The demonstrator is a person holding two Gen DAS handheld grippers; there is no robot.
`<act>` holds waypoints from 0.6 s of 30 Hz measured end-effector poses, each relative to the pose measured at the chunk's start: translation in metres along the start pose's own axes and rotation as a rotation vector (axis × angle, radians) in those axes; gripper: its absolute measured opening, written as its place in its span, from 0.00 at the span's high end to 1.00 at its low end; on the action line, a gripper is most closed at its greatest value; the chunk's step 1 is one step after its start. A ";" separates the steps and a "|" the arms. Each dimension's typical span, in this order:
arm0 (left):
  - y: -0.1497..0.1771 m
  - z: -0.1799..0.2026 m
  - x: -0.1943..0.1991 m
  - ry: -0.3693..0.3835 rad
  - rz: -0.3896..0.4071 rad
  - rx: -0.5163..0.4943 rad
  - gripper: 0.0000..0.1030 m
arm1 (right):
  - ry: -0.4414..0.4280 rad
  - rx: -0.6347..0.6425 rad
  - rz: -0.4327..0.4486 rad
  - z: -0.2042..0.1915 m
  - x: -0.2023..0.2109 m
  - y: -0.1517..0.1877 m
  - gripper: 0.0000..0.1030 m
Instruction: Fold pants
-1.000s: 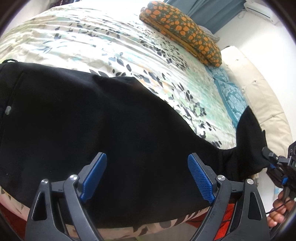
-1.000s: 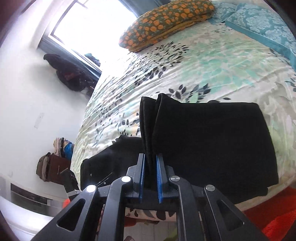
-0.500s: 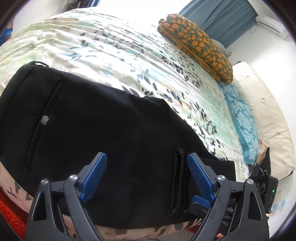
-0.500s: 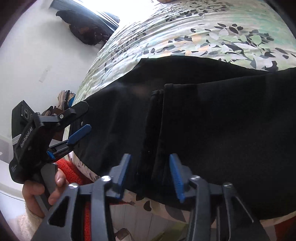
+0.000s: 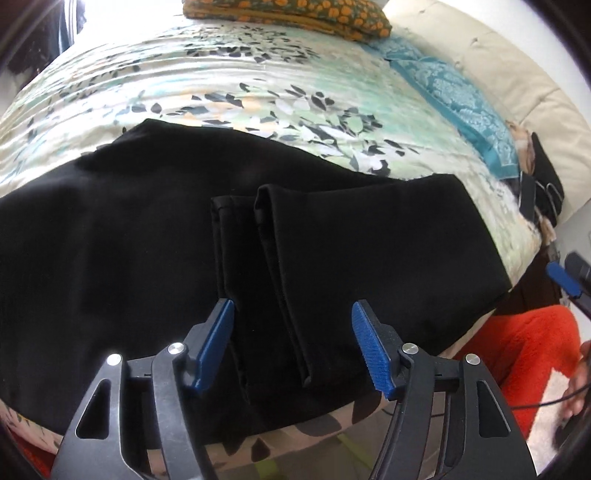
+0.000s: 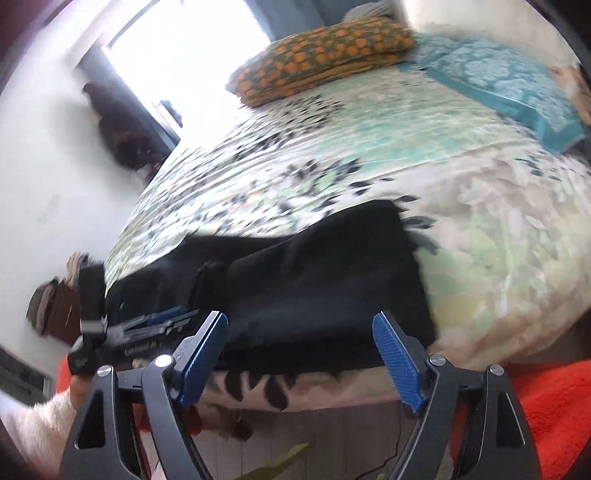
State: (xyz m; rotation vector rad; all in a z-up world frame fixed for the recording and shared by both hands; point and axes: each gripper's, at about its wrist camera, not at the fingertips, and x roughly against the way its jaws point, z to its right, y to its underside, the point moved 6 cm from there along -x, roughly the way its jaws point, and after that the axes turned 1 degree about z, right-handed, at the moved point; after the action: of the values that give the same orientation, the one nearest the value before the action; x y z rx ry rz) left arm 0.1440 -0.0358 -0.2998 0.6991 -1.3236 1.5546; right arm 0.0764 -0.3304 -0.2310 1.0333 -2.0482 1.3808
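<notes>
Black pants point(image 5: 110, 240) lie across the near edge of the flowered bed point(image 5: 258, 92). Their leg ends point(image 5: 266, 229) are folded back over the upper part, the two hems side by side. My left gripper point(image 5: 295, 343) hovers over these hems with its jaws closing. The layers run between the blue pads point(image 5: 218, 339), which do not press on them. My right gripper point(image 6: 299, 354) is back at the bed's edge with its jaws opening and nothing between them. The right wrist view shows the pants point(image 6: 314, 280) beyond it and the left gripper point(image 6: 147, 332) low at the left.
An orange patterned pillow point(image 5: 288, 14) and a teal pillow point(image 5: 454, 96) lie at the far side of the bed, beside a cream padded headboard point(image 5: 498, 74). Red fleece fabric point(image 5: 517, 347) shows below the bed's edge. Dark items point(image 5: 543, 184) sit at the bed's right corner.
The right gripper laid the leg ends over the pants, let go and drew back to the bed's edge. The left gripper shifted over the hems and its jaws narrowed.
</notes>
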 end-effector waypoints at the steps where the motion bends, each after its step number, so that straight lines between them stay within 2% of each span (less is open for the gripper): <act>1: 0.000 0.002 -0.006 -0.023 -0.013 -0.015 0.52 | 0.069 -0.057 0.042 0.023 0.008 -0.011 0.21; 2: 0.004 0.001 -0.010 -0.056 -0.026 -0.036 0.83 | 0.128 -0.107 0.074 0.048 0.014 -0.021 0.19; 4: 0.003 -0.003 -0.012 -0.074 -0.029 -0.031 0.86 | 0.210 -0.166 0.082 0.085 0.014 -0.031 0.19; 6: 0.005 -0.005 -0.011 -0.073 -0.034 -0.027 0.87 | 0.244 -0.123 0.015 0.098 0.000 -0.046 0.19; 8: 0.007 0.000 -0.011 -0.088 -0.030 -0.053 0.86 | 0.231 0.040 -0.006 0.080 -0.015 -0.050 0.19; 11: 0.007 0.002 -0.013 -0.107 -0.029 -0.083 0.85 | 0.162 0.310 -0.044 0.027 -0.051 -0.026 0.21; 12: 0.007 0.001 -0.013 -0.105 -0.031 -0.085 0.84 | 0.182 0.389 -0.094 0.020 -0.066 -0.011 0.21; 13: 0.007 0.000 -0.013 -0.096 -0.034 -0.083 0.82 | 0.268 0.438 -0.181 0.026 -0.083 0.002 0.21; 14: 0.007 -0.002 -0.012 -0.077 -0.039 -0.074 0.82 | 0.338 0.431 -0.271 0.044 -0.098 0.016 0.19; 15: 0.006 -0.003 -0.012 -0.060 -0.039 -0.062 0.81 | 0.314 0.336 -0.325 0.064 -0.105 0.025 0.14; 16: 0.006 -0.006 -0.010 -0.040 -0.042 -0.051 0.80 | 0.253 0.191 -0.323 0.080 -0.102 0.019 0.12; 17: 0.006 -0.008 -0.006 -0.017 -0.044 -0.031 0.77 | 0.275 0.114 -0.326 0.094 -0.096 0.014 0.11; 18: 0.003 -0.013 0.001 0.007 -0.033 0.004 0.76 | 0.289 0.101 -0.297 0.098 -0.086 0.007 0.11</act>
State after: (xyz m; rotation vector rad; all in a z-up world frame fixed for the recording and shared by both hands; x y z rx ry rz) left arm 0.1427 -0.0229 -0.3038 0.7141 -1.2985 1.5323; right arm 0.1271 -0.3909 -0.3351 1.0591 -1.5633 1.3946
